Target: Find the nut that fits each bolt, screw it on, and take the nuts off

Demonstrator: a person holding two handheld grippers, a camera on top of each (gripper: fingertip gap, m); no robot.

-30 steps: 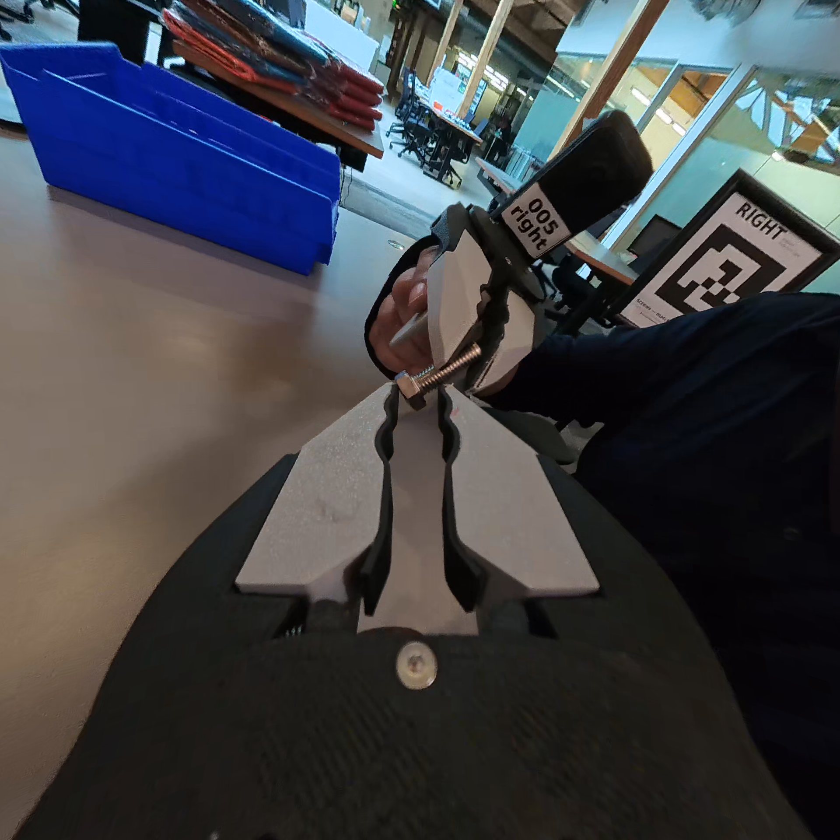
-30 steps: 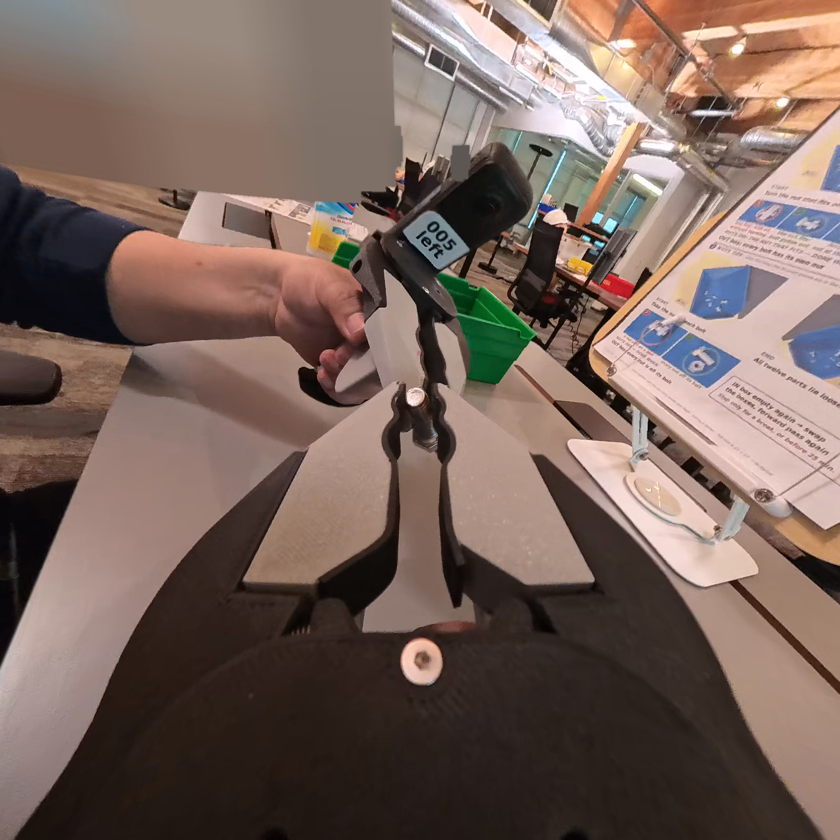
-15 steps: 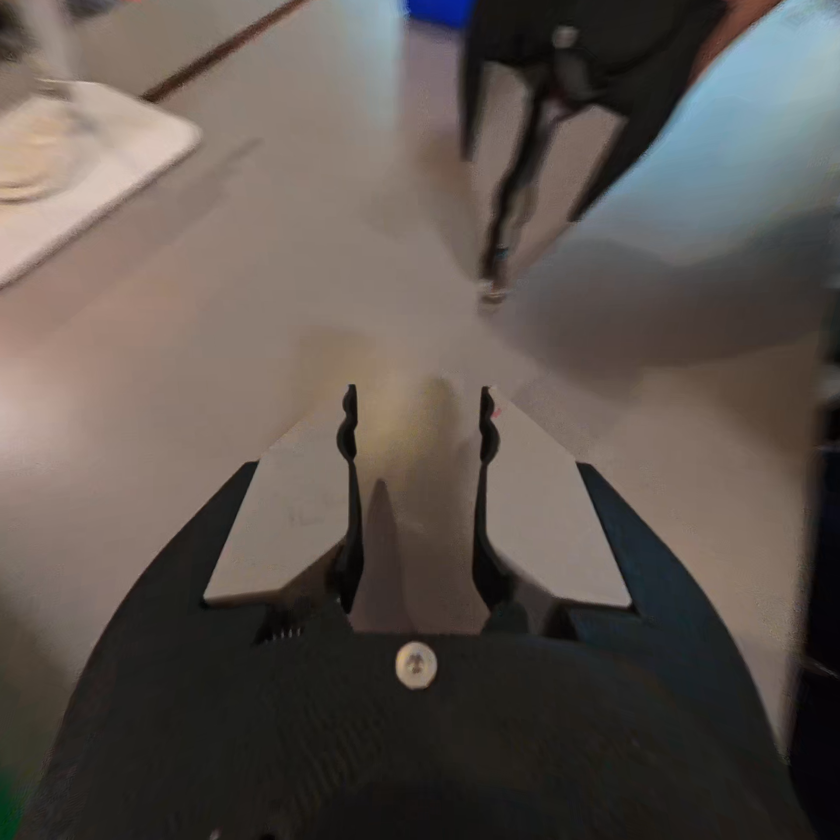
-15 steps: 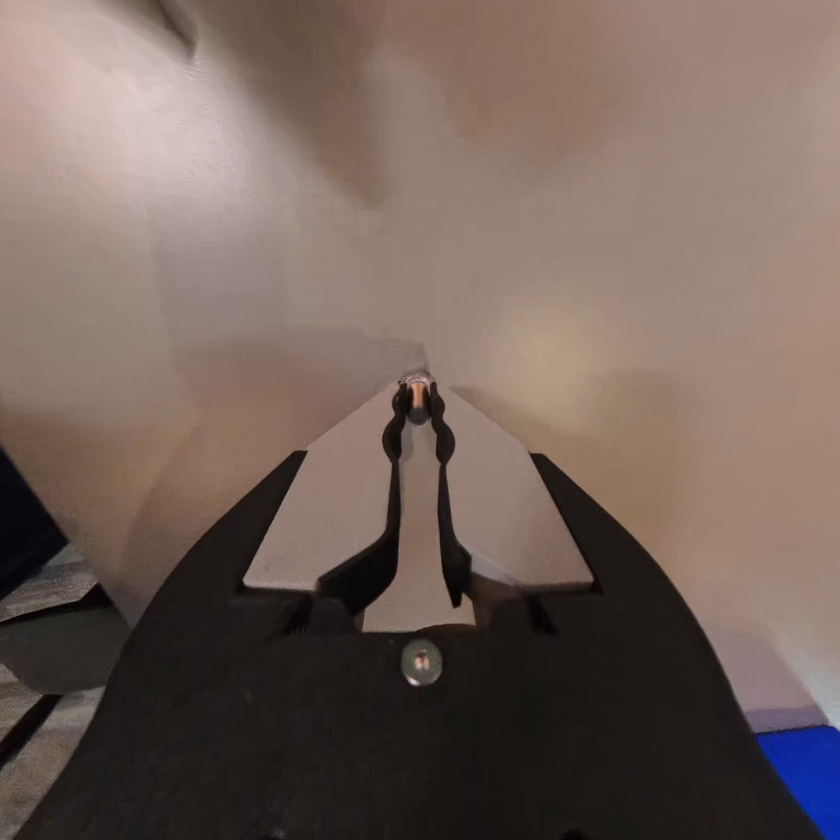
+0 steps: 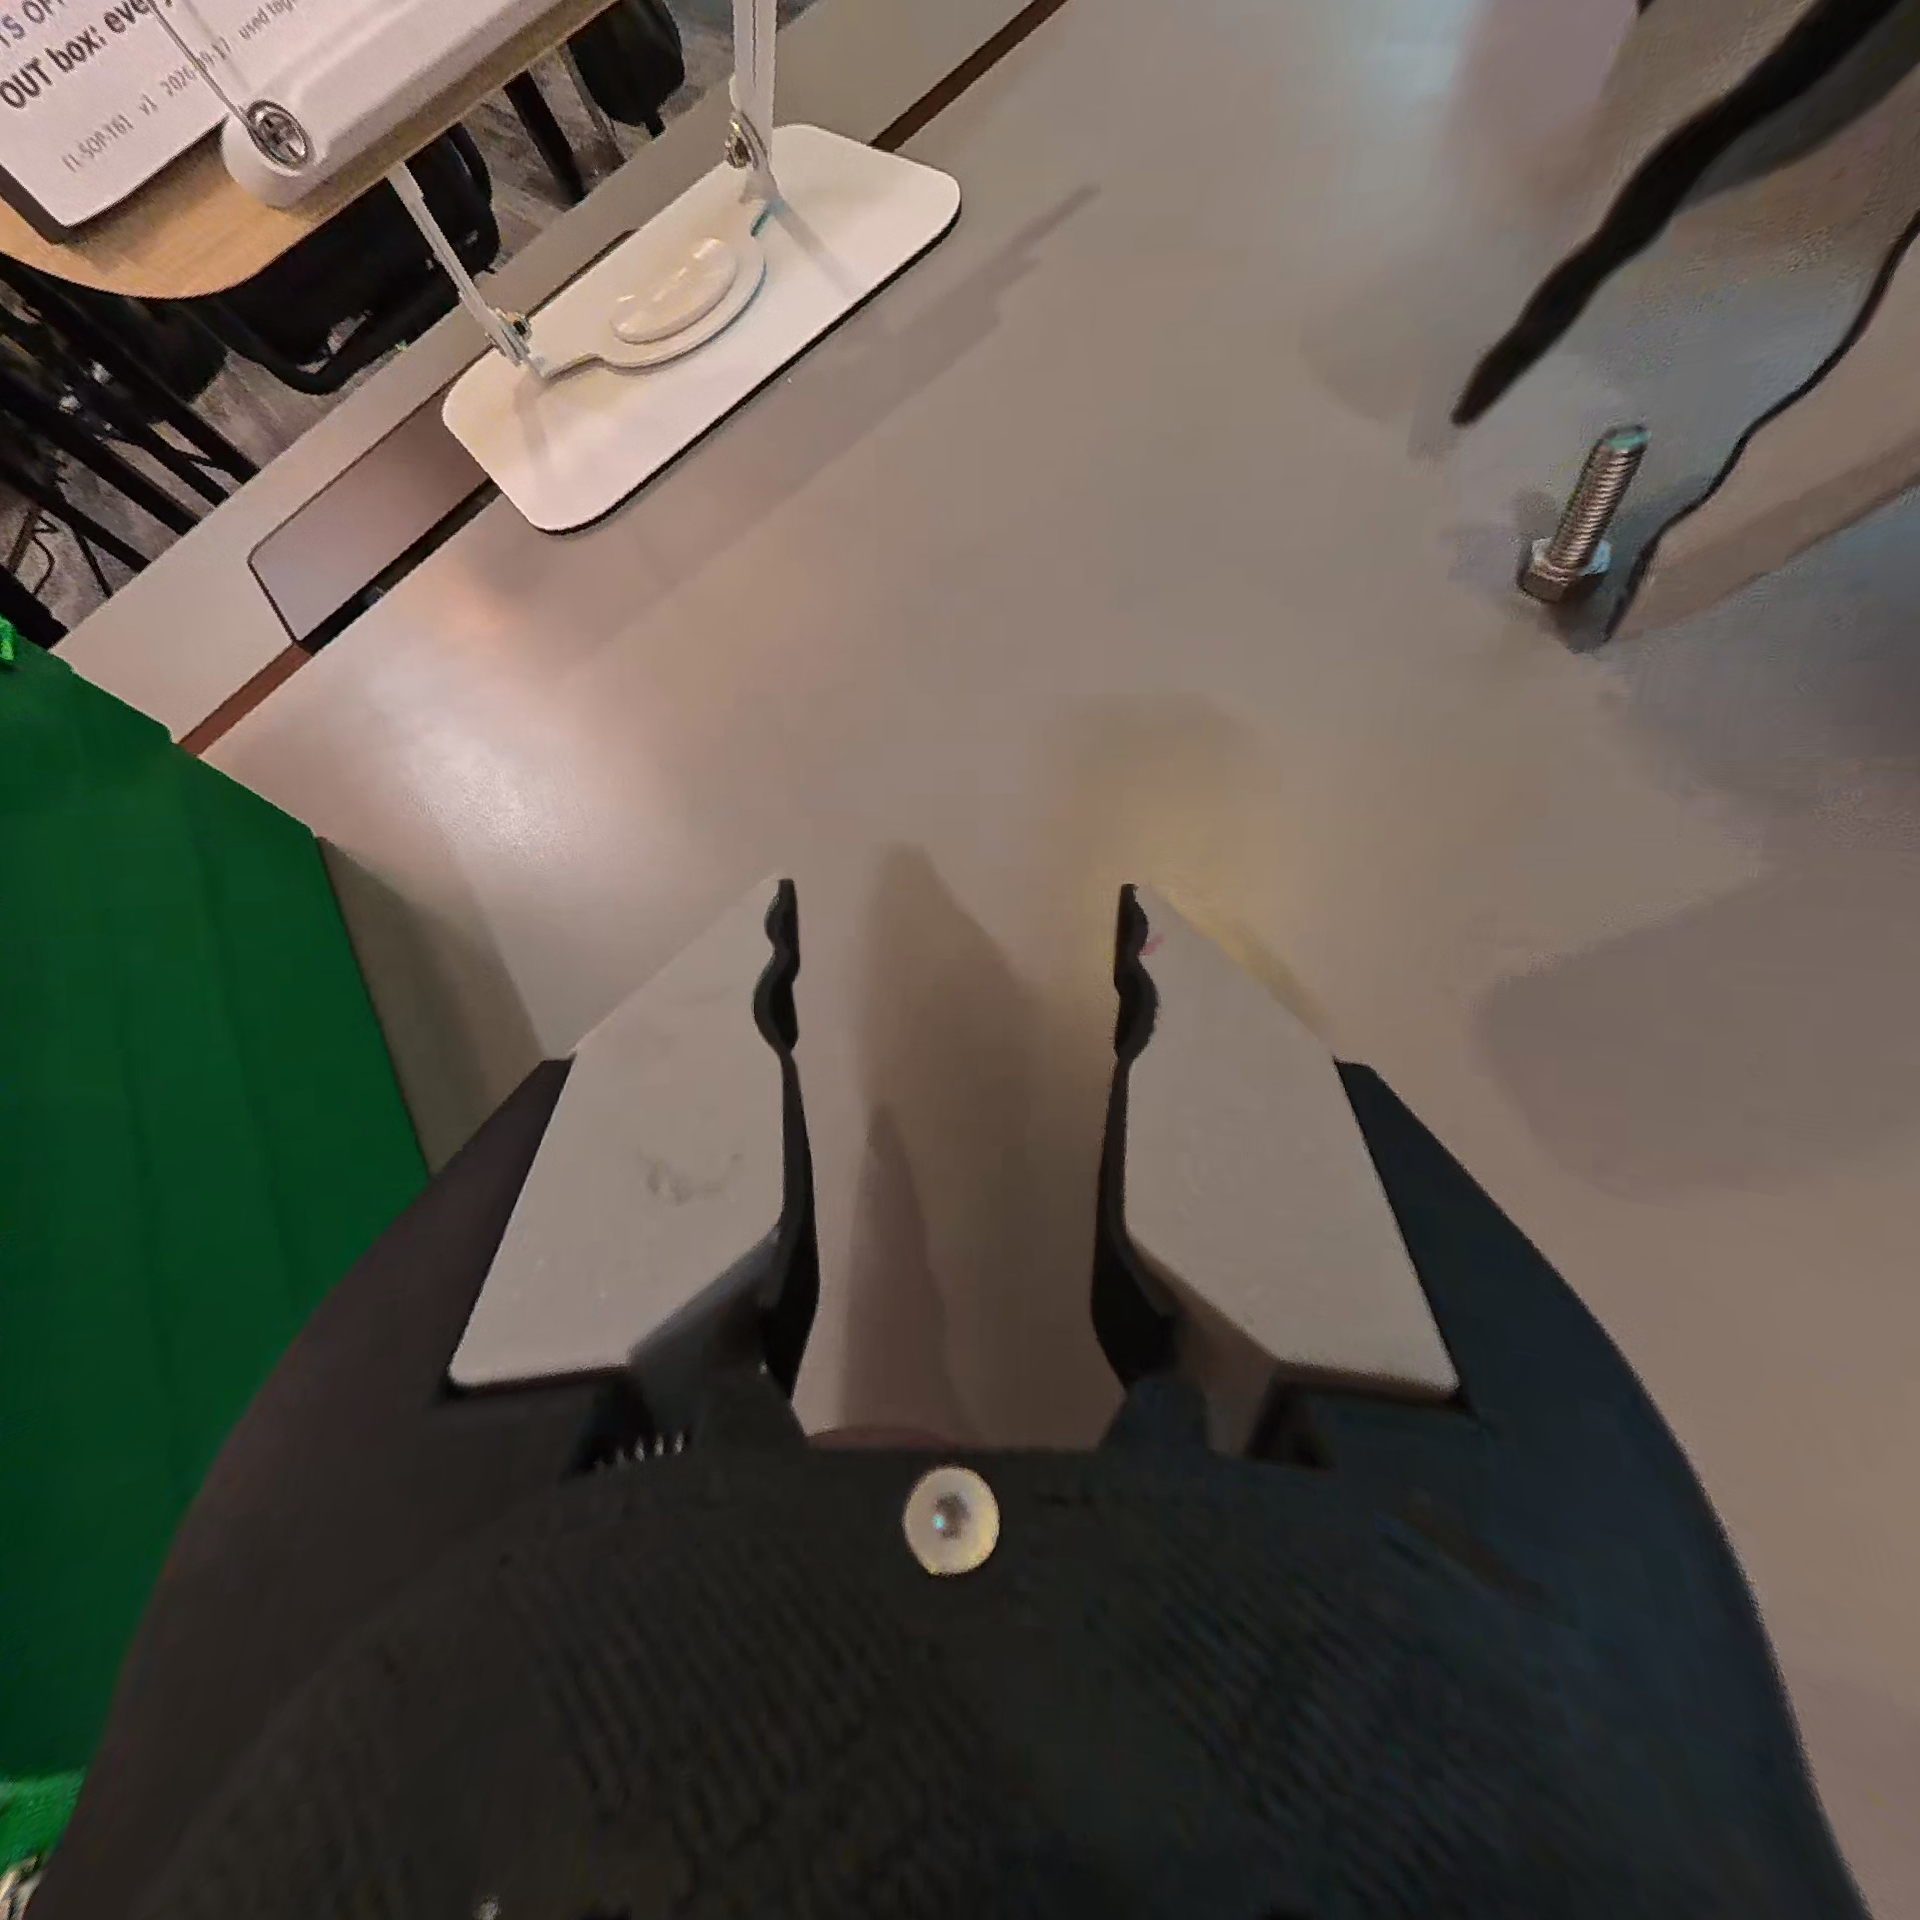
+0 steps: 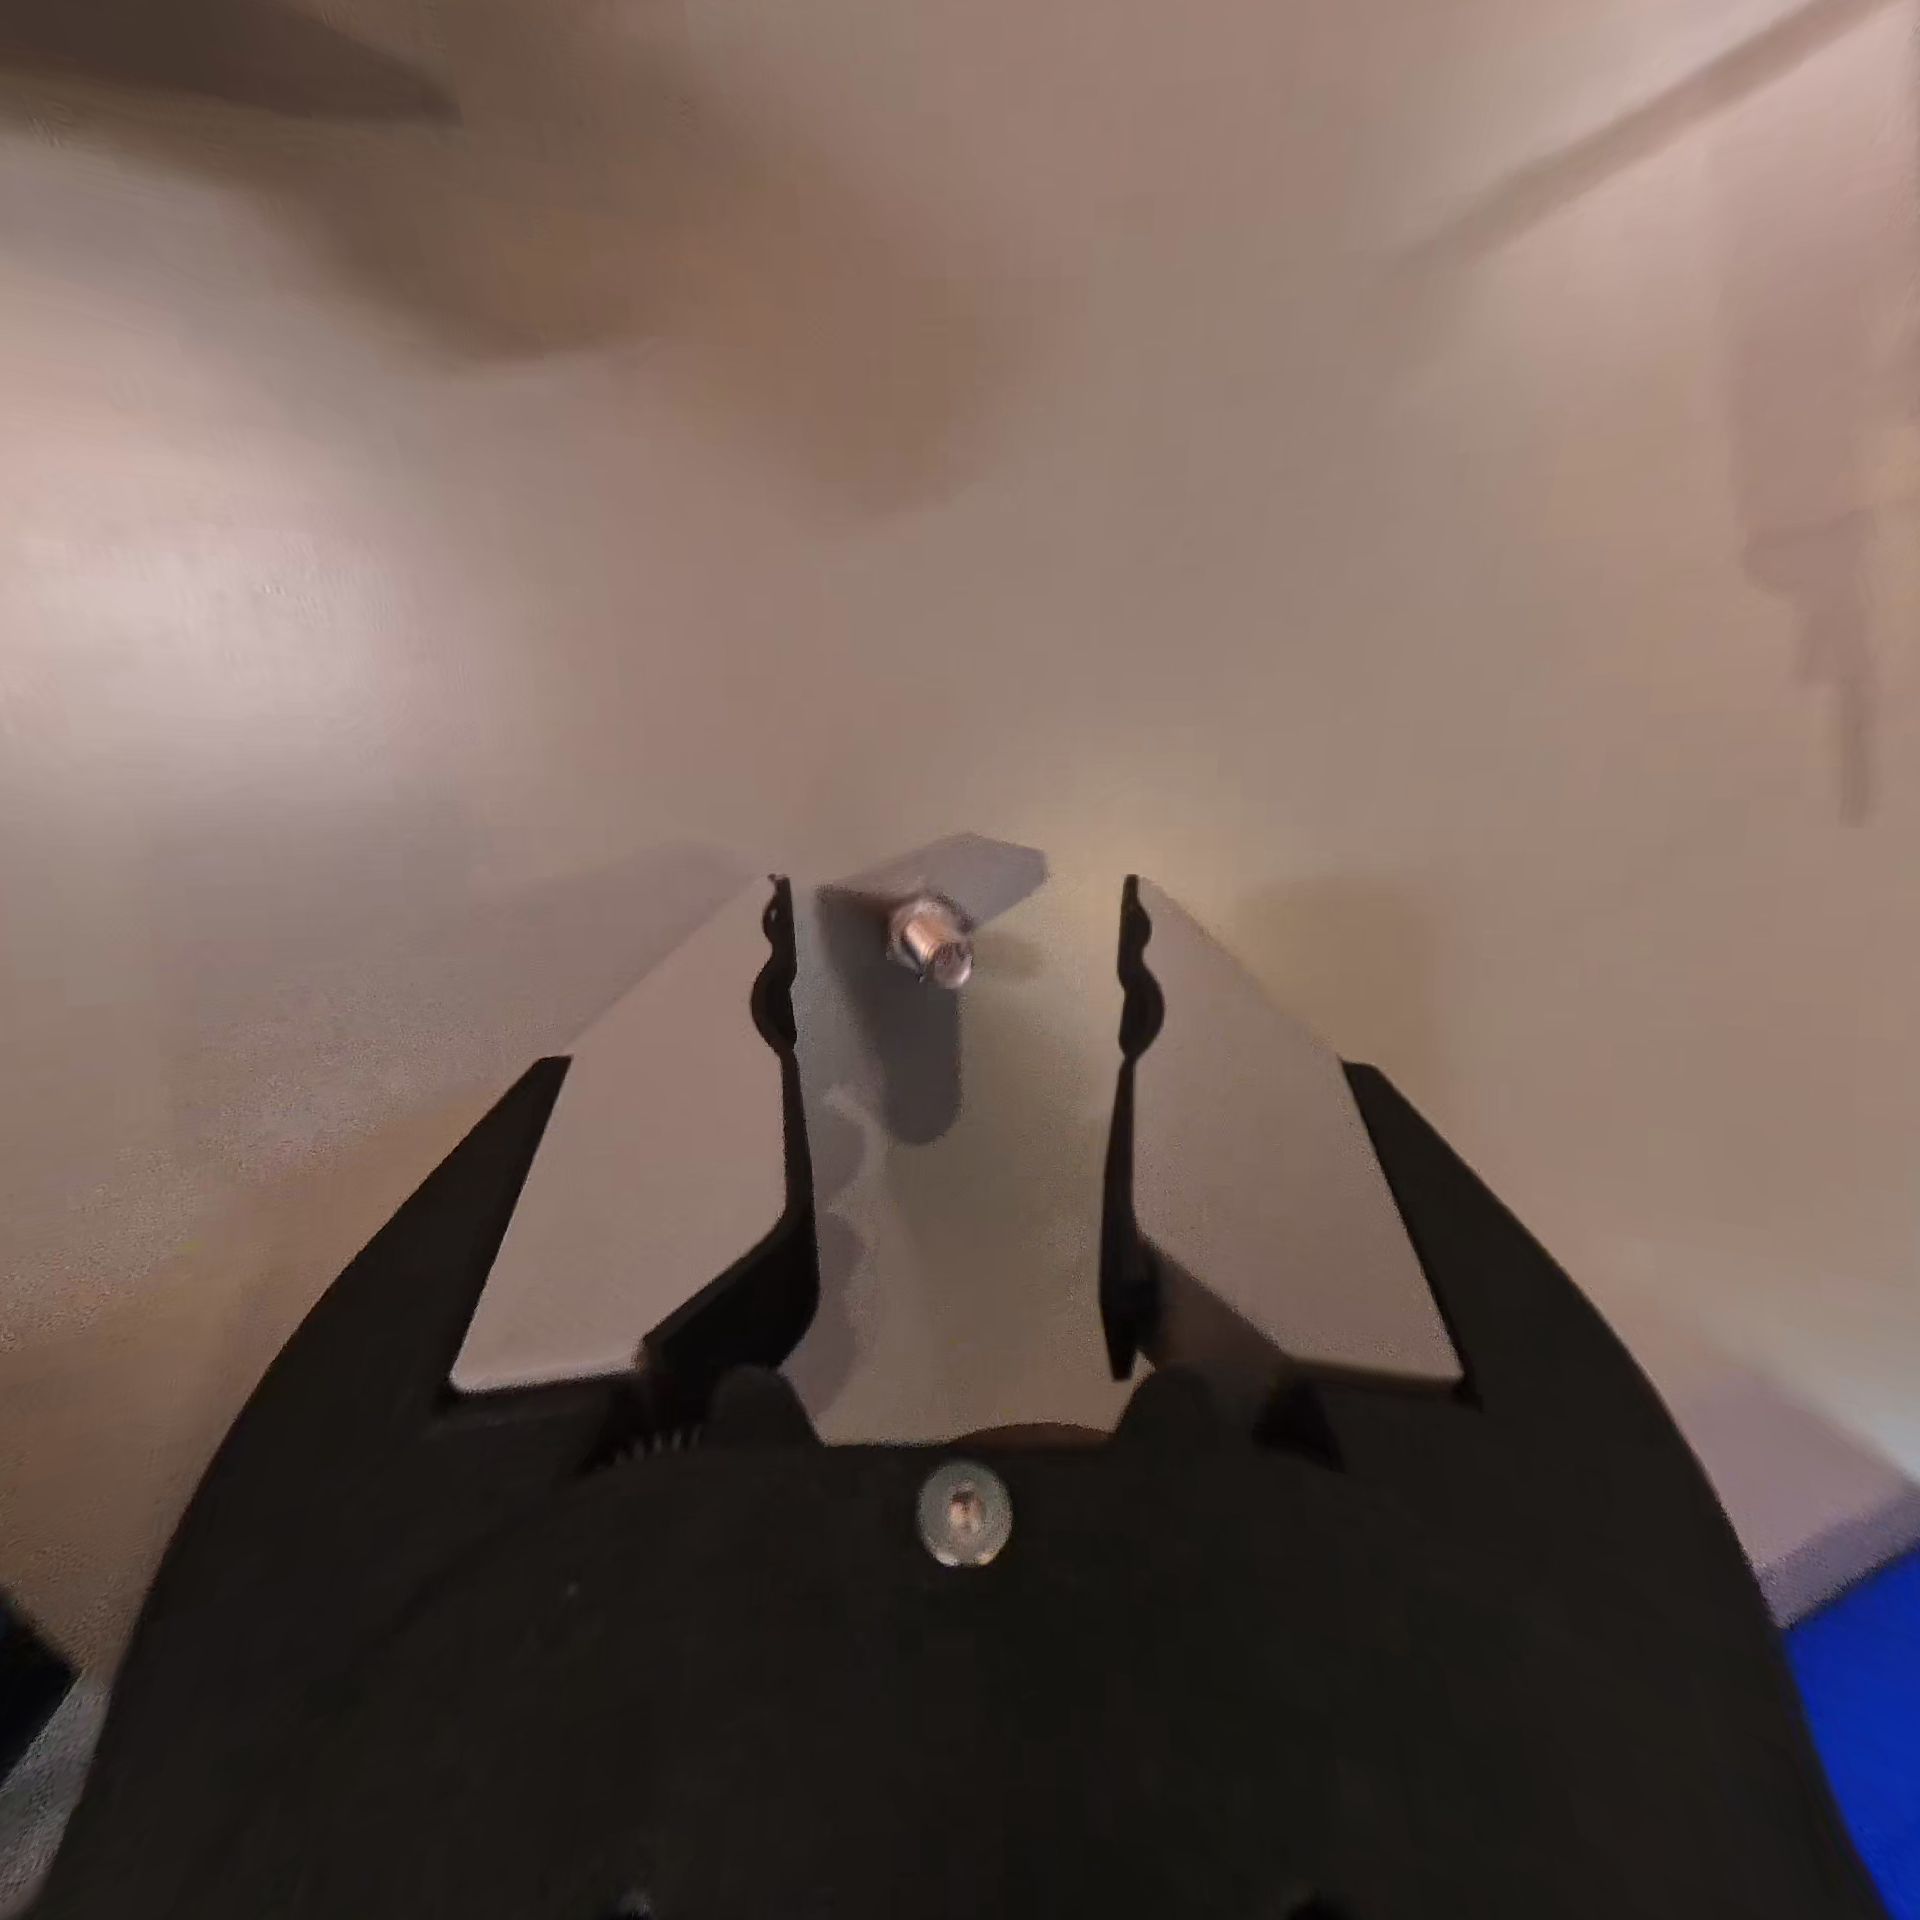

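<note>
A silver bolt [image 5: 1574,520] stands on its hex head on the grey table [image 5: 935,571], leaning a little, at the right of the left wrist view. The right gripper's fingers [image 5: 1662,197] straddle it there without touching it. In the right wrist view the bolt [image 6: 930,940] shows end-on between the wide-apart pads of my right gripper [image 6: 956,894], with a gap on both sides. My left gripper [image 5: 956,904] is open and empty above bare table, left of the bolt. I see no nut.
A green bin [image 5: 156,1039] lies close on the left of the left gripper. A white stand base [image 5: 707,312] carries a board with printed sheets [image 5: 156,94] at the table's far edge. A blue bin's corner [image 6: 1870,1714] shows at the lower right.
Both grippers tipped down toward the table. The left opened and drew away from the bolt's head. The right opened and let go of the bolt, which now stands on the table.
</note>
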